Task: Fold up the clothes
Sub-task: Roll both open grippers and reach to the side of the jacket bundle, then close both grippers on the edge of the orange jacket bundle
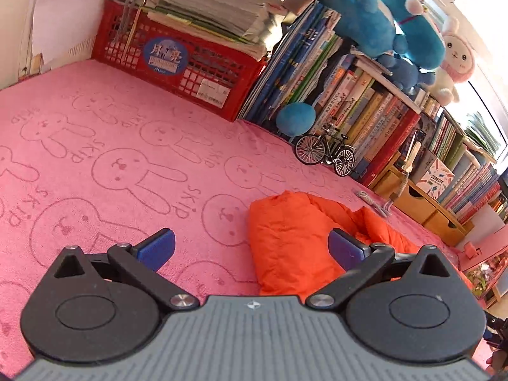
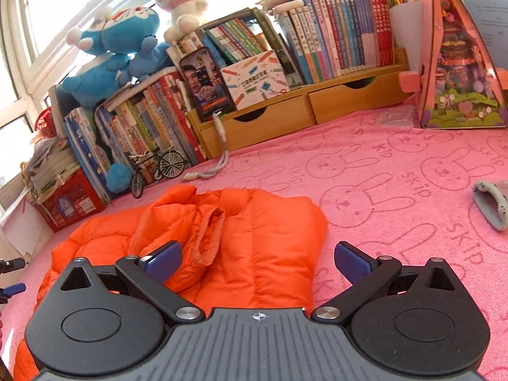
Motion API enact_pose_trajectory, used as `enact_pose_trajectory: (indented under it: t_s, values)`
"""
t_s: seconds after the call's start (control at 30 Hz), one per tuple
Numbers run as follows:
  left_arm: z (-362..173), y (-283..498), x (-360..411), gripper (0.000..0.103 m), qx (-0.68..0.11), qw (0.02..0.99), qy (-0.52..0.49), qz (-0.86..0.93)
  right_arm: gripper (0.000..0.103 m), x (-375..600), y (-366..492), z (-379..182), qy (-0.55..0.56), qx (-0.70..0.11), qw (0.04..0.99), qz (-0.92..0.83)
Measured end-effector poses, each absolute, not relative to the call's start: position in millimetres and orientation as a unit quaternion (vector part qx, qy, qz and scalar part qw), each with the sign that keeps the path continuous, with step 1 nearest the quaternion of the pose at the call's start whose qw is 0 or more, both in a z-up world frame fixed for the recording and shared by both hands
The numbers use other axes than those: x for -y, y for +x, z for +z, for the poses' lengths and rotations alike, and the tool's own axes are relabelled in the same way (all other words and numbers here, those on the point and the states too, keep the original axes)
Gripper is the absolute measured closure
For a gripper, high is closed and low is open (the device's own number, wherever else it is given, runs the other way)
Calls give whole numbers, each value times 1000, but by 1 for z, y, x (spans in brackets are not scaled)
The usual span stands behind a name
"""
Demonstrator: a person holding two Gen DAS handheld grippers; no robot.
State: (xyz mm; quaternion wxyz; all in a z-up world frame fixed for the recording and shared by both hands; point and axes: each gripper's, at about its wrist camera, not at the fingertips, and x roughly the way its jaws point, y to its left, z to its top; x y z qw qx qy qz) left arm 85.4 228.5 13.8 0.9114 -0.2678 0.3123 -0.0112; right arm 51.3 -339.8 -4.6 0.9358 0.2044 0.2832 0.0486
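Left wrist view: left gripper [image 1: 250, 249] jaws wide apart, empty; orange puffer jacket [image 1: 295, 241] lower right of centre on pink rabbit-print cover [image 1: 127, 158], its edge between jaws, toward right one.

Right wrist view: right gripper [image 2: 258, 262] jaws wide apart, empty; orange puffer jacket [image 2: 247, 238] crumpled lower centre-left, spreading past left jaw, stopping short of right one.

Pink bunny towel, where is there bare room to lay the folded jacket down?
Free: the wide stretch of pink towel between the orange jacket and red crate. Also free: between jacket and grey sock. Crowded: along the books, by the toy bicycle and charging cable.
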Motion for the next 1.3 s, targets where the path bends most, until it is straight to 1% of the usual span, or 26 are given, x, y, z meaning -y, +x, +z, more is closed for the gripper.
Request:
enact_pose_trajectory:
  t_s: [0.1, 0.2, 0.33, 0.43, 0.7, 0.8, 0.87, 0.9, 0.97, 1.0, 1.03, 1.07, 1.1, 1.13, 1.23, 1.3]
  values:
    - [-3, 108, -247, 0, -332, 888, -316, -32, 0, 362, 70, -17, 228, -305, 924, 46]
    - [-18, 124, -249, 0, -348, 873, -337, -60, 1, 366, 88, -28, 232, -327, 914, 66]
    - [-21, 138, -240, 0, -347, 879, -313, -93, 3, 360, 112, -36, 221, -342, 909, 91]
    - [-25, 148, -233, 0, -353, 873, -308, -134, 7, 355, 125, -38, 223, -342, 905, 123]
    - [-25, 156, -201, 0, -338, 906, -226, -122, 7, 337, 133, -38, 162, -333, 918, 139]
    - [-25, 154, -190, 16, -339, 907, -206, -141, 8, 334, 134, -38, 151, -331, 921, 140]
    - [-26, 152, -186, 34, -339, 905, -217, -139, 9, 335, 136, -38, 150, -331, 920, 145]
    - [-26, 151, -186, 39, -340, 904, -221, -133, 11, 334, 138, -38, 147, -330, 921, 145]
    - [-26, 152, -187, 59, -344, 900, -237, -124, 15, 331, 140, -38, 145, -330, 922, 142]
    - [-27, 152, -189, 64, -347, 895, -253, -123, 27, 330, 141, -38, 145, -329, 922, 141]
    - [-27, 150, -190, 73, -345, 892, -265, -123, 45, 328, 141, -38, 149, -332, 921, 142]
    - [-26, 148, -191, 79, -341, 890, -275, -122, 52, 326, 141, -37, 155, -335, 918, 145]
    - [-23, 146, -189, 81, -335, 894, -272, -120, 66, 325, 140, -37, 160, -339, 915, 147]
    - [-19, 144, -186, 84, -328, 900, -264, -118, 74, 320, 139, -34, 153, -337, 918, 145]
    - [-7, 145, -180, 85, -312, 911, -246, -115, 80, 302, 136, -22, 113, -320, 932, 127]
    - [1, 152, -181, 85, -305, 912, -250, -115, 82, 296, 138, -13, 99, -306, 939, 119]
